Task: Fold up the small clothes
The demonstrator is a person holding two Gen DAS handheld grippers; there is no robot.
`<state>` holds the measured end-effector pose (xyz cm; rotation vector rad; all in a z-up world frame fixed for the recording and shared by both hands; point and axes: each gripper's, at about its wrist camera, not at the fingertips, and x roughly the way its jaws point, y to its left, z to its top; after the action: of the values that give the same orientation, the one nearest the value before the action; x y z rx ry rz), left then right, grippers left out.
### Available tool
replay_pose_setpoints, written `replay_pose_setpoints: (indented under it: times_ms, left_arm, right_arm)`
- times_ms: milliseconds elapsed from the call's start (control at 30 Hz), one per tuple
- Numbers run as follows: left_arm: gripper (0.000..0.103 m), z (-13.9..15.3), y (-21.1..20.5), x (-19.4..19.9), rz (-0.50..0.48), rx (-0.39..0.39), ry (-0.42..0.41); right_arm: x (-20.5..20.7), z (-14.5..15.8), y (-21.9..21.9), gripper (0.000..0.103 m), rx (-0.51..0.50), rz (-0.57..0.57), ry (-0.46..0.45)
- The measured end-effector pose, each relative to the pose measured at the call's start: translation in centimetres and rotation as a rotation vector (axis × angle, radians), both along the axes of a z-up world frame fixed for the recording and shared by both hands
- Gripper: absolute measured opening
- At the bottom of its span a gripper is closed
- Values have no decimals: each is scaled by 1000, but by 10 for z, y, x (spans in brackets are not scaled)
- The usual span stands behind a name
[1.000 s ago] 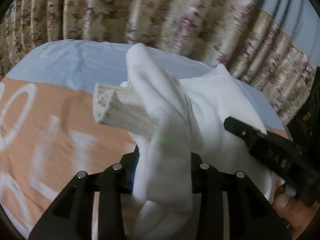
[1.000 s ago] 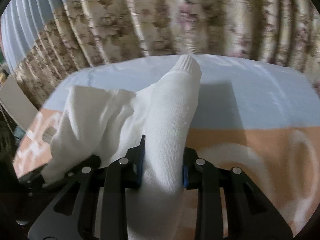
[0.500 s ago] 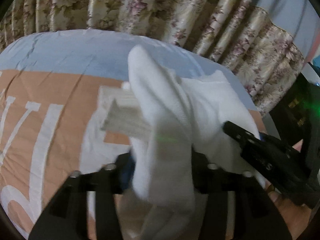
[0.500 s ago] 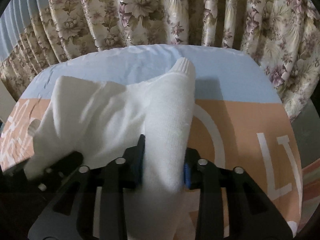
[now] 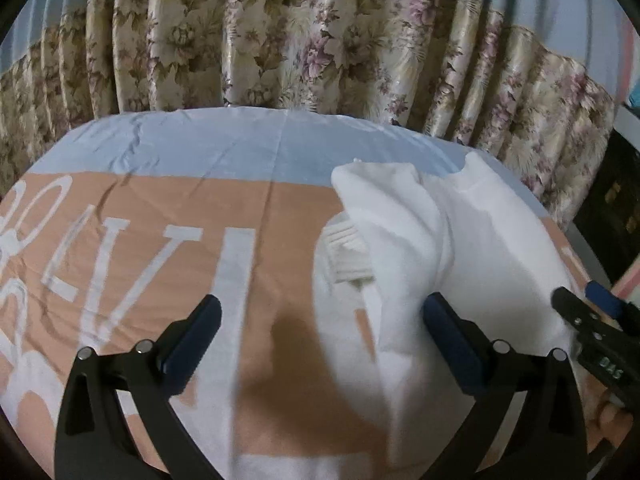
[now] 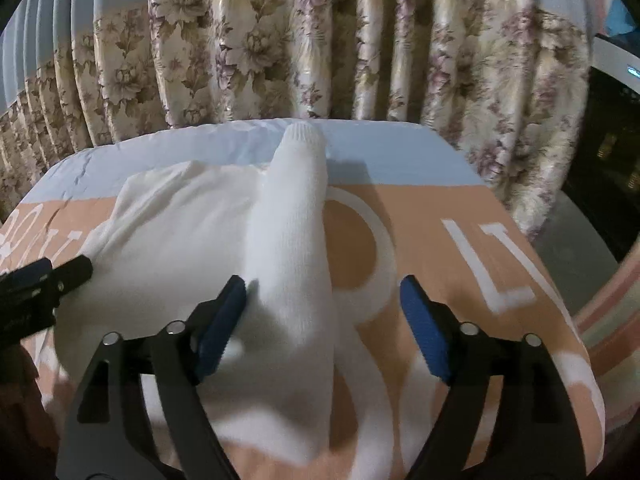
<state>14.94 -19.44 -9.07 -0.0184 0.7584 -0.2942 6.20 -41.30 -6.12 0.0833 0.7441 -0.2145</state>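
Both hand-held grippers [image 5: 320, 324] [image 6: 322, 300] opening

The white garment [image 5: 472, 248] is covering most of the ribbed cream piece [image 5: 346, 254] near the bedspread's [image 5: 160, 200] right edge, so its shape is staying unclear. The printed letters [image 6: 492, 264] are running off the bedspread's near edge, cut short. A fingertip [image 5: 610, 416] is peeking in, mostly hidden.

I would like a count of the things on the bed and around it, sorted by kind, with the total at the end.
White garment: 1
Grippers: 2, left gripper and right gripper, the jaws of both opening, pads pressing on no cloth
Bed cover, orange and blue with white letters: 1
Floral curtain: 1
Total: 5
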Motion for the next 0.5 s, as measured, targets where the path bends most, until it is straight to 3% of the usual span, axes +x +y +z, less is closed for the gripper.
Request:
replay_pose_setpoints:
  times_ms: [133,233,333,500]
  left_arm:
    - [101,-6,36,-19,-43,25,4]
    - [101,-1,75,-40,-15,60,-27]
    - [101,3,114,-71,32,80,-49]
    - [101,27,135,-112,82,93,-76]
  right_arm:
    - [-35,-10,15,85,12,10,63]
    - [-61,-4,34,85,-13,21,48]
    - [-80,8,56,91,4,26,11]
    - [-94,51,100,100,39,61,-59]
